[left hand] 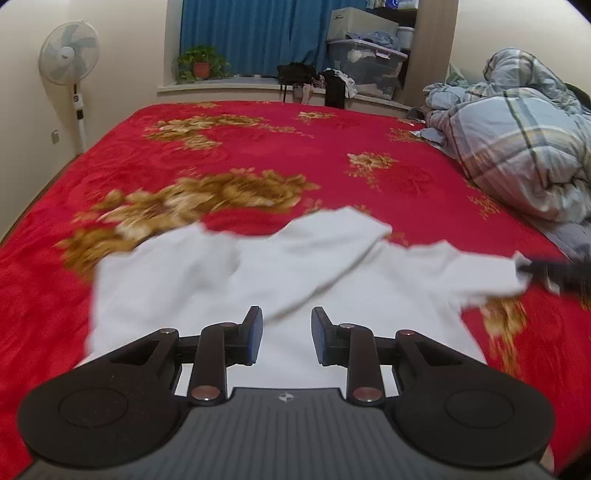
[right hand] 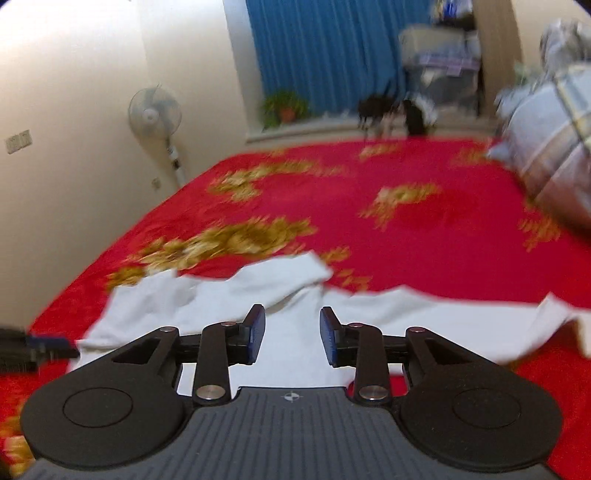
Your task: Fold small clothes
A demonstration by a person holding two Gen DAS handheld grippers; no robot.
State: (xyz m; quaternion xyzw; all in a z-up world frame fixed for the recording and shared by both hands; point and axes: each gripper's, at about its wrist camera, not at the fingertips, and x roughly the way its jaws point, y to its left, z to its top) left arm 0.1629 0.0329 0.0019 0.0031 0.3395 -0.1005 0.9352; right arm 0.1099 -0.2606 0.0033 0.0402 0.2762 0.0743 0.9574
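Both grippers (left hand: 287, 332) (right hand: 292, 334) apart, empty, over white garment (left hand: 295, 266)

Bed's got a bright red blanket (left hand: 258, 155) with gold-brown flower prints all over it; along its right edge there's a bunched-up blue-grey plaid duvet (left hand: 517, 140). Past the far edge runs a window ledge (left hand: 221, 88) with a potted plant (left hand: 201, 62) at its left end, a black bag (left hand: 295, 72) and some loose dark and white bits near the middle, and a clear storage bin (left hand: 365, 66) with a grey box (left hand: 360, 24) on top at the right end; blue curtain (left hand: 251, 33) hangs behind it all; a white standing fan (left hand: 70, 55) is against the left wall, off the far left corner.
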